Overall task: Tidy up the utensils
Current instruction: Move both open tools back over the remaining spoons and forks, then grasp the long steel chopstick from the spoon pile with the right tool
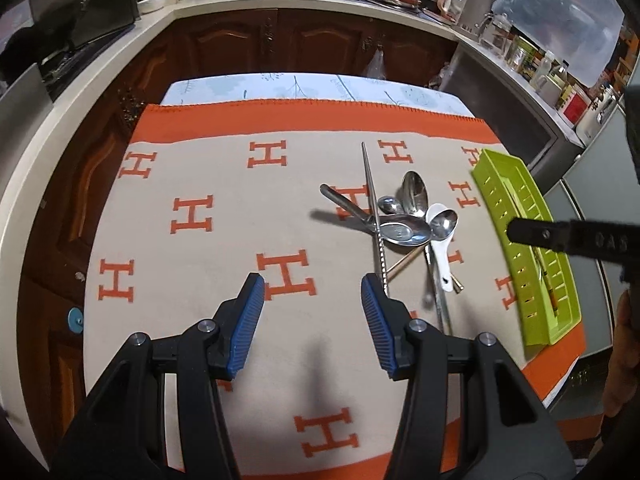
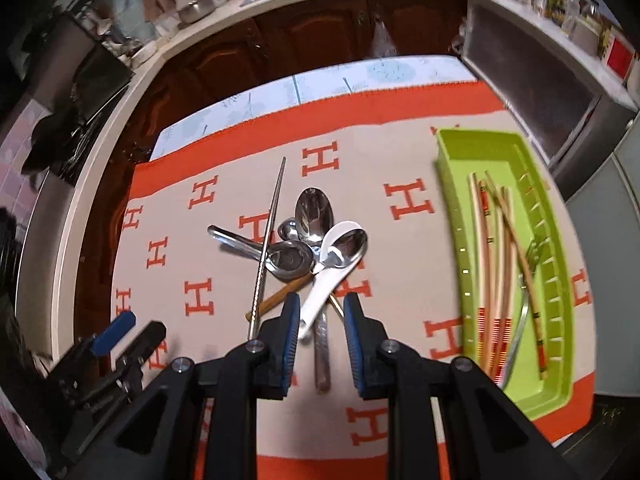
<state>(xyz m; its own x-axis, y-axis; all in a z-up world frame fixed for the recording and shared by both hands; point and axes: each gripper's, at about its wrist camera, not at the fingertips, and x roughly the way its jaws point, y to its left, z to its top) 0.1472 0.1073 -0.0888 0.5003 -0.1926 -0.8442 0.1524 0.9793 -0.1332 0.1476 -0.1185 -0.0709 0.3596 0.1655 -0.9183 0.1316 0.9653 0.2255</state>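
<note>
The left tool (image 1: 313,294) hovers with its blue pads spread wide and nothing between them, above a bare stretch of the orange-and-beige cloth (image 1: 192,264) that covers the counter. Just right of its right pad lies the lower end of a metal chopstick (image 1: 374,216), which runs away up the cloth.

Farther right sits the heap of utensils: a steel ladle-spoon (image 2: 290,260) under the chopstick, a large steel spoon (image 2: 314,212) behind it, a white ceramic spoon (image 2: 320,292) with another steel spoon (image 2: 348,246) resting in its bowl, and a wooden chopstick (image 2: 276,300) poking out beneath.

The right tool (image 2: 321,308) is partly open, empty, its pads standing either side of the white spoon's handle and a flat steel handle (image 2: 322,354), with no visible contact.

At the far right, well apart from the heap, the green tray (image 2: 448,184) holds several wooden chopsticks (image 2: 486,248) and a fork (image 2: 522,308) lying lengthwise.
</note>
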